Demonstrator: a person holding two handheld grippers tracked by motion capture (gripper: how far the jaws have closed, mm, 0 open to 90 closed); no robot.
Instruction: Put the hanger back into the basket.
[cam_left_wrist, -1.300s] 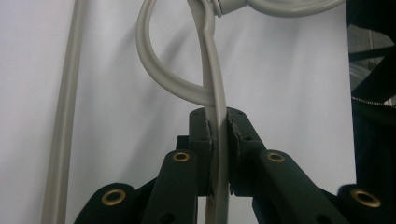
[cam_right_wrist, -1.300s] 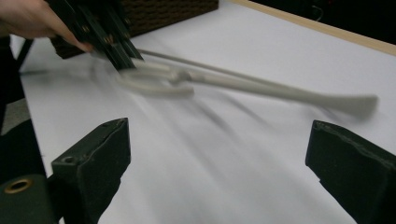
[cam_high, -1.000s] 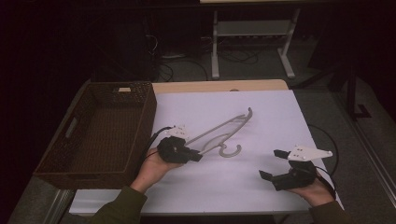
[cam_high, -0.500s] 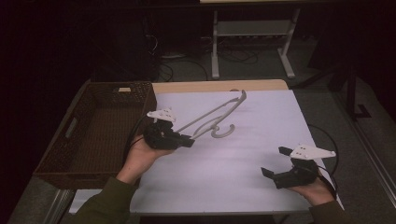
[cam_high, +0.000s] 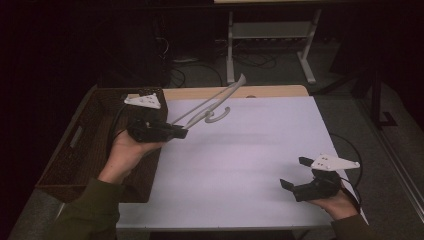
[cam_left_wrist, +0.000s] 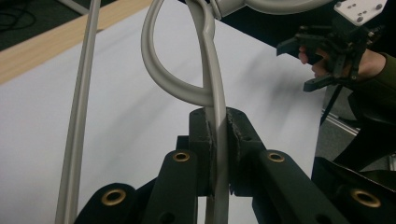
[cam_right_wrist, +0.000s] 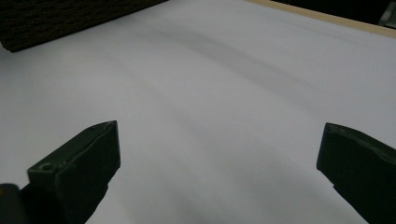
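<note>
A pale grey plastic clothes hanger (cam_high: 215, 102) hangs in the air above the white table top (cam_high: 250, 150), tilted up toward the back. My left gripper (cam_high: 182, 133) is shut on its lower end, near the basket's right rim. In the left gripper view the hanger's bar (cam_left_wrist: 212, 84) is pinched between the black pads (cam_left_wrist: 238, 133), with its hook loop just above them. My right gripper (cam_high: 292, 172) rests low at the table's front right; its jaws have just been opening and stand wide with nothing between them. In the right gripper view it (cam_right_wrist: 217, 140) faces bare white surface.
A dark wicker basket (cam_high: 75, 150) stands along the table's left side, its corner in the right gripper view (cam_right_wrist: 70, 18). The table's wooden back edge (cam_high: 270, 91) shows behind the white sheet. A metal stand (cam_high: 270, 45) and cables lie on the floor beyond.
My left gripper has lifted the hanger off the table and carried it up and to the left, toward the basket. The right hand has stayed in place.
</note>
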